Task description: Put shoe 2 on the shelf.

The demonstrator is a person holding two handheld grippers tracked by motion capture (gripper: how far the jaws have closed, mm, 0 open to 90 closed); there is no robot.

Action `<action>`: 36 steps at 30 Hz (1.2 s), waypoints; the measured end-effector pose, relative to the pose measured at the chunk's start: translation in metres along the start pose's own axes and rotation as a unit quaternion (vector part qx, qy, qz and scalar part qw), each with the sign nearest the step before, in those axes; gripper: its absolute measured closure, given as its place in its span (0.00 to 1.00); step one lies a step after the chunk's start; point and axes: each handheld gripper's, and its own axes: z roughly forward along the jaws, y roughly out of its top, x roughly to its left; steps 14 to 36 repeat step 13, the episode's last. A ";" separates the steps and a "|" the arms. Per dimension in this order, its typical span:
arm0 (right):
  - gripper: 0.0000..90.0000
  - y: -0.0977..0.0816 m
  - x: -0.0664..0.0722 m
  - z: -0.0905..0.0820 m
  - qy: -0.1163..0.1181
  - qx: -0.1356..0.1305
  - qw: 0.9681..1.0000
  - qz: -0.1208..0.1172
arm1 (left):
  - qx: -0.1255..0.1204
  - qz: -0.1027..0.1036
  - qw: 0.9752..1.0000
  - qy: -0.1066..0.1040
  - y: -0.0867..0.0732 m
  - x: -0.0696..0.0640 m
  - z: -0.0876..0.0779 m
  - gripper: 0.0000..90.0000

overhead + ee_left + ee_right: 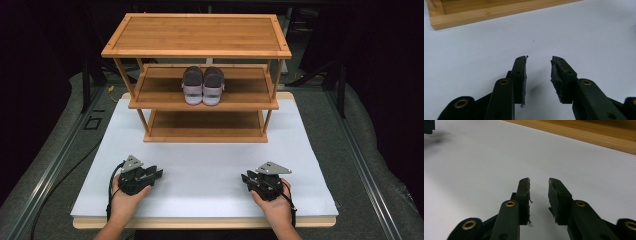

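Observation:
A three-tier bamboo shoe rack [197, 52] stands at the back of the white board [205, 165]. A pair of grey and pink shoes [202, 85] sits side by side on its middle shelf, heels toward me. My left gripper [159, 174] rests low over the board at the front left, held in a hand; its jaws stand open with nothing between them [539, 61]. At the front right my right gripper [243, 179] is likewise low over the board, open and empty [539, 182]. The two grippers point inward, toward each other.
The rack's bottom shelf edge [486, 13] lies ahead of the left gripper, and its edge [586, 135] crosses the top of the right gripper view. Bare white board [202, 175] spreads between the hands. Grey floor and metal rails [60, 155] flank the table.

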 end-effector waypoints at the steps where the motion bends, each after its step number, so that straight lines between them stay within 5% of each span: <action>1: 0.76 0.000 0.000 0.001 -0.002 0.002 1.000 -0.002 | 0.001 0.005 1.000 0.001 0.000 -0.001 0.001 0.70; 13: 0.62 -0.002 -0.013 0.002 -0.018 0.009 1.000 0.017 | 0.011 0.016 1.000 0.009 -0.001 -0.003 0.004 0.61; 36: 0.62 -0.002 -0.013 0.002 -0.018 0.009 1.000 0.017 | 0.011 0.016 1.000 0.009 -0.001 -0.003 0.004 0.61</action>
